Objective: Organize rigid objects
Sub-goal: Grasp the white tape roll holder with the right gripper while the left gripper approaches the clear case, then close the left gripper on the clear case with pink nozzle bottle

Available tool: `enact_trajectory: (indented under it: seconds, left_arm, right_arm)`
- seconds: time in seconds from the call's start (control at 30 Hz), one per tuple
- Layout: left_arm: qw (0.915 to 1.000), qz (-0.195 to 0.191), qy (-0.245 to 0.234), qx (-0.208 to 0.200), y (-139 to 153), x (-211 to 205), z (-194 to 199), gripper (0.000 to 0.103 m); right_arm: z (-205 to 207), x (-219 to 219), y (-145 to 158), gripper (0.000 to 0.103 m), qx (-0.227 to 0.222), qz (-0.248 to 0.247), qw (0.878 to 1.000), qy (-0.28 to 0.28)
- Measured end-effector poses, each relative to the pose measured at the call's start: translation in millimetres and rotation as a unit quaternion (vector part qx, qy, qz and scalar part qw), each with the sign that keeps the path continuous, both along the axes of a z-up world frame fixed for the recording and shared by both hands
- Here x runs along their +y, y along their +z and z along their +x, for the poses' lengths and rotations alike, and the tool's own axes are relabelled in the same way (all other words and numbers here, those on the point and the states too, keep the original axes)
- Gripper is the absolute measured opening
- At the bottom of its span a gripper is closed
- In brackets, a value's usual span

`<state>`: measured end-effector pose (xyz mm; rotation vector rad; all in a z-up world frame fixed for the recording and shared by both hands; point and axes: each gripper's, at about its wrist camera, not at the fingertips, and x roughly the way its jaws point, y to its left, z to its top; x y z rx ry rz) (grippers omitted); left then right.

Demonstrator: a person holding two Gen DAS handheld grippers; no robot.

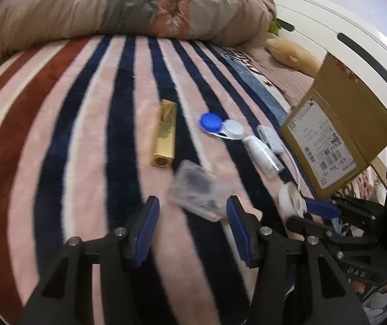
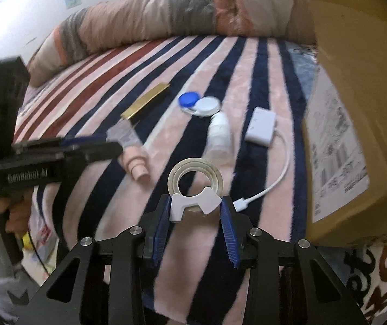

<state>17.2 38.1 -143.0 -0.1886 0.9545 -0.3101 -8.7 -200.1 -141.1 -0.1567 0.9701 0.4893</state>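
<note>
Between the blue pads of the right gripper (image 2: pixel 195 210) sits a white tape dispenser (image 2: pixel 193 203), its roll of clear tape (image 2: pixel 195 174) standing out ahead of the fingertips over the striped blanket (image 2: pixel 247 86). Both pads appear to touch the white plastic body, so I judge the dispenser gripped, with the jaws narrowed to its width. It looks light and stiff; the plastic body is the right place to pinch, since the roll itself could turn or slip (smooth tape offers little purchase).

Just ahead of the left gripper (image 1: pixel 192 203), partly between its fingertips, lies a small clear plastic case (image 1: pixel 199 189), blurred. The jaws stand partly open around it, and whether the right-hand pad touches it I cannot tell. It too should be light and rigid but slick, best taken across its short sides.

Further ahead of the left gripper lie a gold rectangular tube (image 1: pixel 165 135), a contact lens case (image 1: pixel 220 127), a white bottle (image 1: pixel 261 154) and a white adapter (image 1: pixel 270 138). A cardboard box (image 2: pixel 356 108) stands at the right gripper's right, the likely destination.
</note>
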Motion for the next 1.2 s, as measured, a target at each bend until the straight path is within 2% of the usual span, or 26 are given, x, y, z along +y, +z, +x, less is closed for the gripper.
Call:
enact_trajectory:
  seconds: [0.03,0.1,0.13,0.17,0.23,0.3,0.5,0.7,0.9,0.97,1.03,1.2]
  left_arm:
    - [1.0000,0.005,-0.001,-0.001,0.6,0.8,-0.9,0.050]
    - [0.9997,0.016,-0.020,-0.001,-0.1,-1.8,-1.0,0.062]
    - [0.9994,0.022,-0.026,-0.007,0.0,-4.3,-1.3,0.075]
    - [0.9991,0.024,-0.032,-0.014,0.0,-6.9,-1.1,0.082]
    - [0.9981,0.018,-0.054,-0.022,-0.8,-14.4,0.4,0.082]
    - [0.9973,0.027,-0.064,-0.025,-3.0,-22.2,4.9,0.082]
    - [0.9942,0.054,-0.091,-0.020,-14.5,-36.9,15.9,0.085]
    - [0.9928,0.043,-0.110,-0.016,-13.5,-33.5,10.4,0.089]
    - [0.9920,0.056,-0.111,-0.018,-15.6,-43.8,12.0,0.090]
    - [0.9931,0.052,-0.104,-0.017,-16.3,-43.4,13.6,0.090]
    - [0.9929,0.055,-0.104,-0.018,-15.6,-43.5,13.0,0.090]
    - [0.9935,0.050,-0.100,-0.023,-12.0,-40.8,10.8,0.090]
  right_arm:
    - [-1.1,0.9,-1.2,0.033,0.000,-0.001,1.000,0.007]
    - [-2.9,1.7,-5.1,0.034,-0.002,-0.005,1.000,0.014]
    - [-2.5,2.4,-6.5,0.036,-0.002,-0.005,1.000,0.016]
    - [-2.2,2.9,-7.8,0.038,-0.002,-0.005,1.000,0.017]
    - [-1.5,3.4,-9.5,0.050,-0.002,-0.003,1.000,0.024]
    - [-0.8,4.6,-10.3,0.055,-0.006,-0.006,0.999,0.037]
    - [5.9,9.9,-11.8,0.055,-0.019,-0.019,0.998,0.063]
    - [6.7,7.0,-14.3,0.055,-0.025,-0.023,0.997,0.074]
    - [13.3,10.0,-16.7,0.055,-0.028,-0.023,0.996,0.078]
    - [14.1,10.7,-18.0,0.054,-0.030,-0.024,0.996,0.077]
    - [12.8,12.6,-17.5,0.038,-0.035,-0.029,0.996,0.078]
    - [13.3,14.7,-13.1,0.037,-0.038,-0.031,0.996,0.076]
